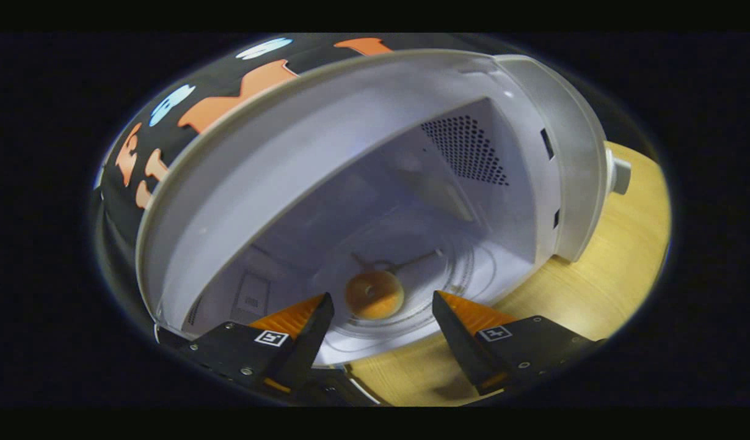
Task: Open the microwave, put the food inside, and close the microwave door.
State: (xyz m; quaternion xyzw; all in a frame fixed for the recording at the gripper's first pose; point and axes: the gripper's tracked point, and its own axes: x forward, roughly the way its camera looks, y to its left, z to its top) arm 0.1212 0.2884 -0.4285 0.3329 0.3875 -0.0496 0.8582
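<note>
The white microwave (552, 110) stands open on a wooden table, and I look into its pale cavity. A round orange-brown doughnut-like food (374, 295) lies on the glass turntable (411, 305) inside, just ahead of my fingertips and free of them. My gripper (382, 304) is open, its two fingers spread wide at the cavity's mouth with the food seen in the gap between them. A perforated vent panel (466, 150) sits on the cavity's right wall. The door is hidden from me.
The light wooden table top (601, 287) runs under and to the right of the microwave. A round knob (619, 175) sticks out on the microwave's right front panel. The booth's black cloth wall rises behind the microwave.
</note>
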